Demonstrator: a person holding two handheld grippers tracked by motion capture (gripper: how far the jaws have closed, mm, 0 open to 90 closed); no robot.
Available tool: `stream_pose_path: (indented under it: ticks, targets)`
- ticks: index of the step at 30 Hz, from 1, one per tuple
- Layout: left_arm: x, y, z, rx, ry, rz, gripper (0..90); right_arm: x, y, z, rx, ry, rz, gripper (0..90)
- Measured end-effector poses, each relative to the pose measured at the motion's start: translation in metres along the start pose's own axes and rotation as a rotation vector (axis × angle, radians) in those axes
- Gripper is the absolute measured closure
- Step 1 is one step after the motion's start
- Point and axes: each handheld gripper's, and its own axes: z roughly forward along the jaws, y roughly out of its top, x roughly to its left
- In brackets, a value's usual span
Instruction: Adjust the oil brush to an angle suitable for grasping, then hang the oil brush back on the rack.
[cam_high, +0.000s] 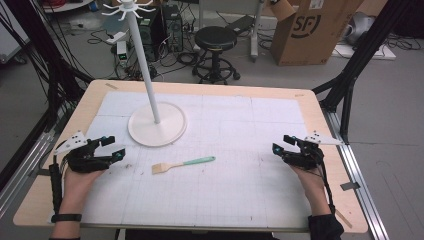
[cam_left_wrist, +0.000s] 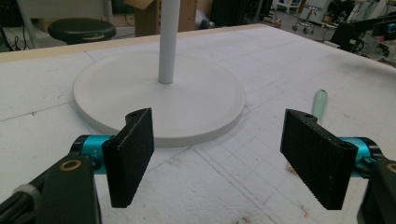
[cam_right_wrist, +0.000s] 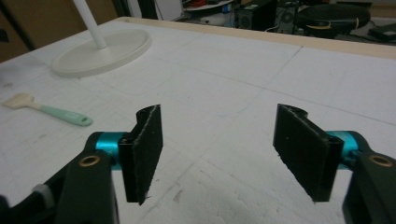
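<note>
A small brush (cam_high: 182, 164) with a mint-green handle and pale bristles lies on the white mat near the table's middle; its handle (cam_left_wrist: 319, 103) shows past one jaw in the left gripper view, and the whole brush (cam_right_wrist: 46, 111) lies at the left of the right gripper view. A white stand with a round base (cam_high: 158, 125) and a tall pole (cam_high: 145, 65) rises behind it. My left gripper (cam_high: 111, 148) rests at the left of the mat, open and empty (cam_left_wrist: 224, 158). My right gripper (cam_high: 284, 143) sits at the right, open and empty (cam_right_wrist: 224, 154).
The wooden table (cam_high: 80, 107) carries a white gridded mat. Hooks top the stand's pole (cam_high: 129, 8). On the floor beyond stand a black stool (cam_high: 215, 40), a cardboard box (cam_high: 312, 30), computer towers and cables. Black frame legs (cam_high: 360, 55) stand at the right.
</note>
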Motion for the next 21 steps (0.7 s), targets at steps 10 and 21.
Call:
stream_pose_path:
  ticks: [10,21]
  targets:
    - [-0.0023,0.0002,0.0023,0.011,0.003,-0.006,23.0,-0.0070,-0.0059,-0.0012,-0.014,-0.013,0.071,21.5]
    - [-0.0017,0.0023,0.0038,-0.023,0.003,-0.025,21.0,-0.0100,-0.0055,-0.0079,-0.035,-0.033,0.083,16.5]
